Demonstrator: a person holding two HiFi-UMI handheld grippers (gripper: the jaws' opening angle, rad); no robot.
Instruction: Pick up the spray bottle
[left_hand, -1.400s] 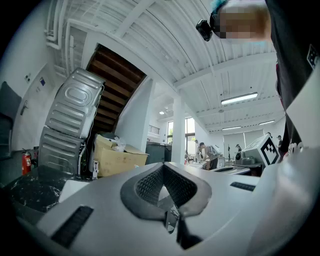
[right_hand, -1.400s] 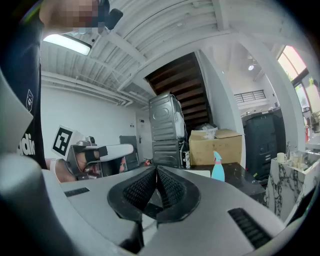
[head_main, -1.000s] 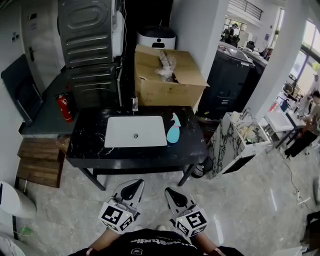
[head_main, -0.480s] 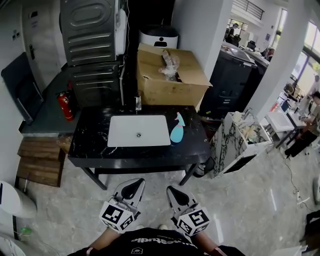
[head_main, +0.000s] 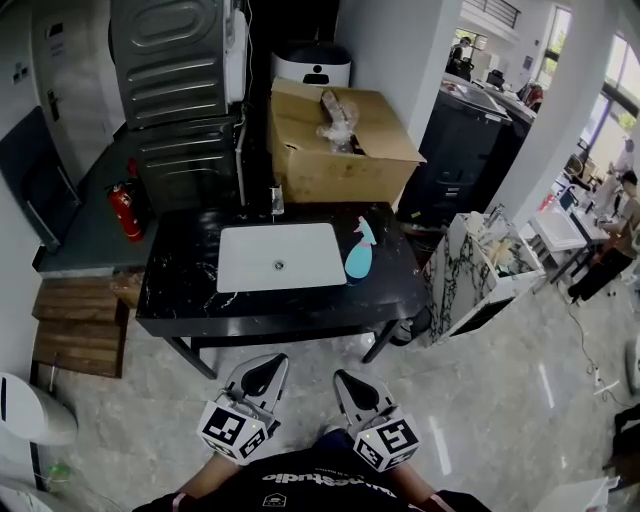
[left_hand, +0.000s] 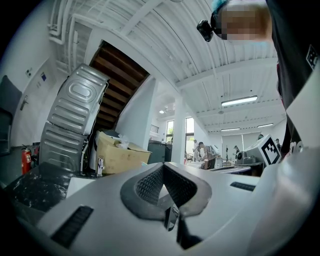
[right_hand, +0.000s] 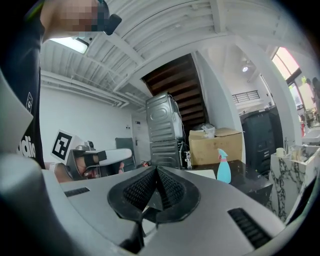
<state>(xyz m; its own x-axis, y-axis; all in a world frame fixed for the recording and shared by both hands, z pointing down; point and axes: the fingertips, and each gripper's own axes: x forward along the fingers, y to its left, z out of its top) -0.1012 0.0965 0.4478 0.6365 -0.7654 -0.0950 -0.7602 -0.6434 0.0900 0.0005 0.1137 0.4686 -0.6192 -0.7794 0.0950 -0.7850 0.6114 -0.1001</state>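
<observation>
A light blue spray bottle (head_main: 359, 256) with a pink trigger head stands on the black marble counter (head_main: 180, 285), just right of the white sink basin (head_main: 280, 257). It also shows in the right gripper view, the spray bottle (right_hand: 223, 169) upright on the counter's right part. My left gripper (head_main: 262, 368) and right gripper (head_main: 346, 381) are held side by side close to my body, well short of the counter's front edge. Both have their jaws together with nothing between them. In the left gripper view the gripper (left_hand: 161, 176) points level toward the counter.
A cardboard box (head_main: 335, 150) with plastic wrap stands behind the counter, next to a tall grey metal appliance (head_main: 175, 90). A red fire extinguisher (head_main: 121, 212) sits at the left. A marble-patterned cabinet (head_main: 480, 275) stands right of the counter. People work far off at the right.
The counter and bottle have shifted slightly in the head view as I came a little closer. Both grippers stay shut, in about the same place before me.
</observation>
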